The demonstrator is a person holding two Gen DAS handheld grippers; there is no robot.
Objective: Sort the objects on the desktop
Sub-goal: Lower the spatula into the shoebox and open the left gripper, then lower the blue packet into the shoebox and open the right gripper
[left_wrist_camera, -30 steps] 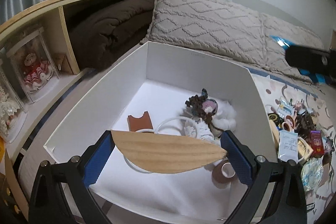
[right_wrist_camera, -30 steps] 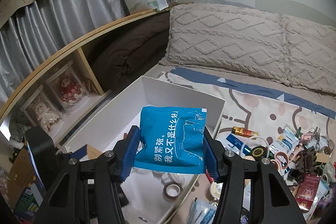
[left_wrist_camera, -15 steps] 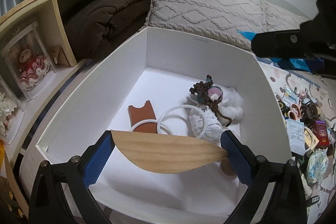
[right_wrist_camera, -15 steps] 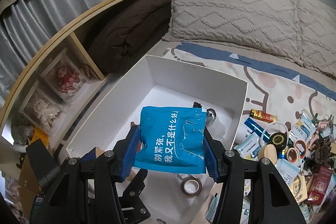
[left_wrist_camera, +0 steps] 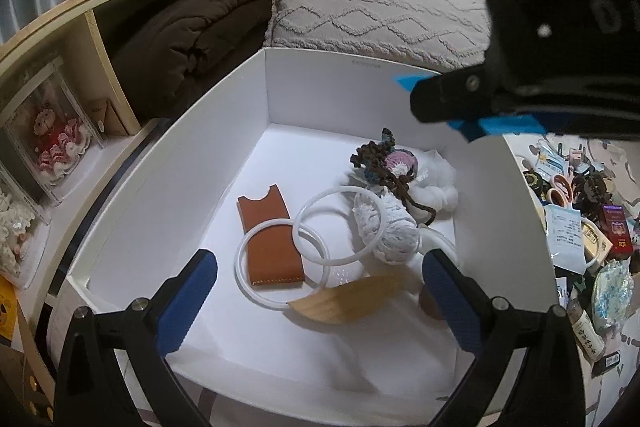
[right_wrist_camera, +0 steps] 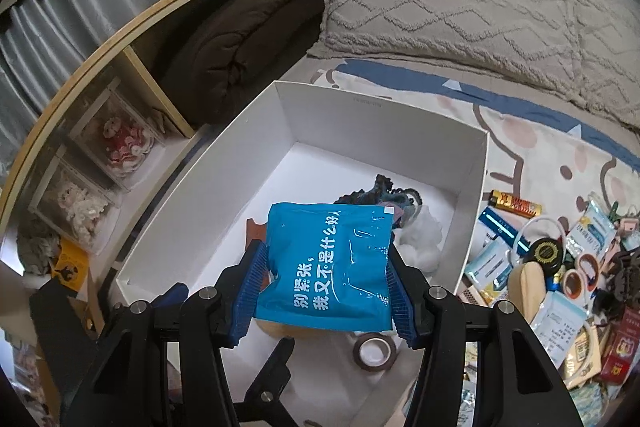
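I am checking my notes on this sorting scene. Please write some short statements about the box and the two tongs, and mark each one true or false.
1. The right tongs grip a blue packet. True.
2. The left tongs clamp the wooden leaf-shaped piece. False: the jaws are opening and the piece lies free in the white box.
3. A brown leather sleeve lies inside the box. True.
4. The white box is empty. False: rings, yarn and other things lie in it.
5. The blue packet lies on the box floor. False: it is held above the box.

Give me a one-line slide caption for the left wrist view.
Left claw opening over the white box, the wooden leaf-shaped piece lying free beside the white rings.
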